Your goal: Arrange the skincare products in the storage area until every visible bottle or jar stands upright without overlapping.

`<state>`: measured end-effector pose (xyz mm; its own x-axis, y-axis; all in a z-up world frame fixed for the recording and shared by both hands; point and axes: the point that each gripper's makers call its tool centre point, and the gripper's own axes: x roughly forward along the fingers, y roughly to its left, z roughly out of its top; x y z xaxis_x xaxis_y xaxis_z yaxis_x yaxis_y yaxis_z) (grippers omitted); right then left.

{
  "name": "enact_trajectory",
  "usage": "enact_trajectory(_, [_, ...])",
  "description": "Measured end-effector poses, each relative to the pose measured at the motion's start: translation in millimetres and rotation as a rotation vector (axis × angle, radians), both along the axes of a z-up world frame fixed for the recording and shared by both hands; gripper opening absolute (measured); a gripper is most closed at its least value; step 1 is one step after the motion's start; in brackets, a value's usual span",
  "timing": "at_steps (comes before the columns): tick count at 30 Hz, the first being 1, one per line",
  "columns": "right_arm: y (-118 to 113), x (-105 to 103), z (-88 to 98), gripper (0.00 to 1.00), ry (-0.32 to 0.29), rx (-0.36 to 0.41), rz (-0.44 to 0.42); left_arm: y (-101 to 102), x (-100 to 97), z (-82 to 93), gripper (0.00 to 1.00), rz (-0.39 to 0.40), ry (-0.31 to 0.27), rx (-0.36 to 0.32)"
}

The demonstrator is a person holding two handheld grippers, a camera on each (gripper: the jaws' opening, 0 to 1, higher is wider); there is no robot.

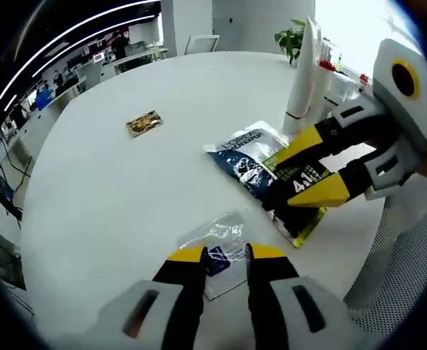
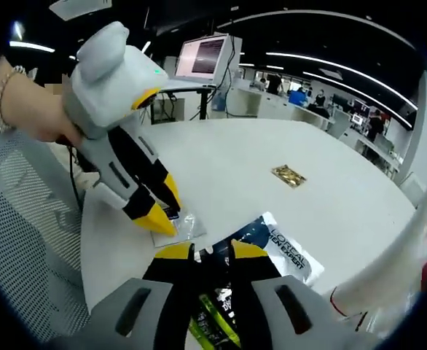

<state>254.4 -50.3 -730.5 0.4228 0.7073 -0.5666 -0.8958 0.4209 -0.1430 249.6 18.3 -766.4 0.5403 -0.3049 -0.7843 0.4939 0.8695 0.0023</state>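
Observation:
My left gripper (image 1: 224, 254) has its jaws drawn close on a small clear sachet (image 1: 215, 240) with a dark blue piece inside, lying near the front edge of the white round table (image 1: 126, 189). In the right gripper view the left gripper (image 2: 162, 208) comes in from the left, its yellow tips on that sachet (image 2: 188, 224). My right gripper (image 2: 212, 251) is shut on a blue and white L'Oreal pouch (image 2: 283, 244) with a green label. The left gripper view shows the right gripper (image 1: 312, 171) pinching the pouch (image 1: 246, 157).
A small gold sachet (image 1: 144, 122) lies alone farther out on the table, also visible as the gold sachet (image 2: 290, 175). A tall white bottle (image 1: 301, 80) stands upright behind the pouch. A mesh chair (image 2: 24, 240) sits beside the table edge. Office desks and monitors are behind.

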Motion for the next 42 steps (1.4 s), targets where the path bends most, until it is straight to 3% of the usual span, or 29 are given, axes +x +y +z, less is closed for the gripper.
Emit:
enact_trajectory(14, [-18.5,-12.7,9.5,0.25,0.017,0.018,-0.035,-2.8,-1.4,8.2,0.3,0.012,-0.005,0.0])
enact_trajectory(24, [-40.5,-17.9,19.4,0.32,0.026,0.049,-0.093,-2.5,-7.4,17.1,0.39,0.029,-0.013,-0.002])
enact_trajectory(28, [-43.9,-27.8,25.5,0.42,0.062,0.089,-0.086,-0.9,-11.9,18.6,0.43,0.037,-0.011,0.002])
enact_trajectory(35, [-49.5,-44.6,34.2,0.54,0.051,0.097,-0.057,2.7,-20.7,22.1,0.49,0.041,-0.017,0.01])
enact_trajectory(42, [-67.5,-52.9,35.3,0.64,0.089,0.133,-0.105,5.5,-28.3,30.7,0.58,0.06,-0.022,-0.009])
